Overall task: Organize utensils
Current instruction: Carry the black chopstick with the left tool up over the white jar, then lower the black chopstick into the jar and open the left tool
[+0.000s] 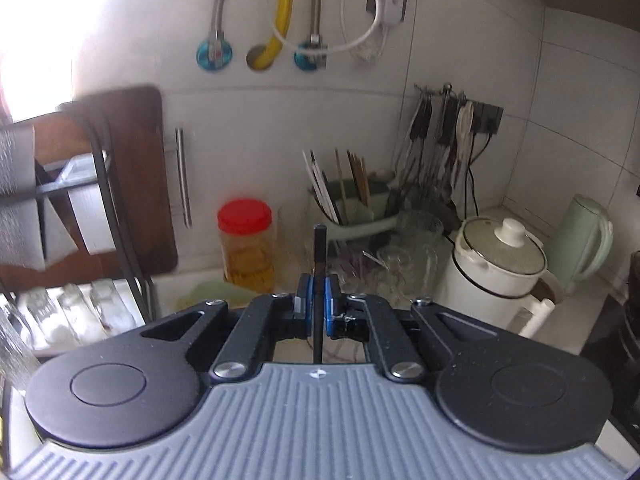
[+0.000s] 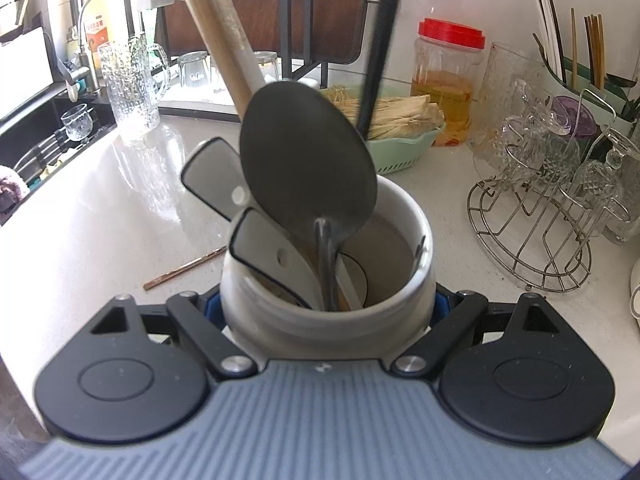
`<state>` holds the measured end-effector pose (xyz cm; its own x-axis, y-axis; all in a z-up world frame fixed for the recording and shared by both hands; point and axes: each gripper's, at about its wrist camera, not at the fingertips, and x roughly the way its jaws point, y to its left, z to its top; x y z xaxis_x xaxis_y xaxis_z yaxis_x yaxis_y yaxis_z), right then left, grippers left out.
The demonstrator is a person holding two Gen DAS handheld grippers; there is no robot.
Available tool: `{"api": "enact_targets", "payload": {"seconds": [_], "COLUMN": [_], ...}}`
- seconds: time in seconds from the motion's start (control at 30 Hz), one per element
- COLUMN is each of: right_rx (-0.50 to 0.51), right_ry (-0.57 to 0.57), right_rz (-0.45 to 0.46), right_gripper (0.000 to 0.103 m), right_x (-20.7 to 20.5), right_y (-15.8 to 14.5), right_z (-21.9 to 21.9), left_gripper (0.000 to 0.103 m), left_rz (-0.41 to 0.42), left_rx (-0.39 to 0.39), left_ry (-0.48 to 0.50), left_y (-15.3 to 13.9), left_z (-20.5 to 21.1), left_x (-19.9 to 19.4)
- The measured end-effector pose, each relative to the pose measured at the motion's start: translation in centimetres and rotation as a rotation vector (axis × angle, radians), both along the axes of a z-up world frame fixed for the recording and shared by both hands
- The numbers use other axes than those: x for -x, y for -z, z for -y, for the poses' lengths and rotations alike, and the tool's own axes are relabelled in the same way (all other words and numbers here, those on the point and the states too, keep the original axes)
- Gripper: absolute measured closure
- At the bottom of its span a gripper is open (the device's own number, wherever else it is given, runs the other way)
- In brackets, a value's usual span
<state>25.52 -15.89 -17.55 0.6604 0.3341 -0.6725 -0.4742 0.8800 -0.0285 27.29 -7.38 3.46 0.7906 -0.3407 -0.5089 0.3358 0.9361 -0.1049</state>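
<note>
My left gripper (image 1: pixel 316 296) is shut on a thin black utensil handle (image 1: pixel 319 252) that stands upright between its blue pads, above the counter. My right gripper (image 2: pixel 326 304) is shut on a white ceramic utensil holder (image 2: pixel 396 280). The holder contains a large dark spoon (image 2: pixel 308 160), two white spatula-like handles with black rims (image 2: pixel 256 244), wooden handles (image 2: pixel 216 28) and a fork. A long black handle (image 2: pixel 378 48) comes down from above toward the holder's far rim. A single copper-coloured chopstick (image 2: pixel 184 268) lies on the counter left of the holder.
A red-lidded jar (image 2: pixel 444 80), a green basket (image 2: pixel 400 148), a wire rack with glass cups (image 2: pixel 552 200) and a green chopstick caddy (image 1: pixel 356 204) stand on the white counter. A white pot (image 1: pixel 500 260), a kettle (image 1: pixel 580 236), hanging utensils (image 1: pixel 436 140) and a dish rack (image 1: pixel 80 200) are nearby. A sink (image 2: pixel 36 132) lies left.
</note>
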Motion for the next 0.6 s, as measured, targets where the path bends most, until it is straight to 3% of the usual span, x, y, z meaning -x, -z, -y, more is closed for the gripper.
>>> {"api": "enact_targets", "payload": {"seconds": [0.23,0.6], "right_rx": [-0.002,-0.001], "right_ry": [0.002,0.004], "right_rz": [0.000,0.006], "right_gripper": [0.012,0.011], "right_x": [-0.1,-0.1], "right_y": [0.0,0.1], "right_z": [0.1,0.0], "left_gripper": [0.096,0.096], "left_rz": [-0.101,-0.356], "left_rx": [0.016,-0.033], "left_ry": [-0.004,0.088], "left_y": [0.8,1.7], "left_z": [-1.3,-1.0], "left_x": [-0.5,-0.8]}}
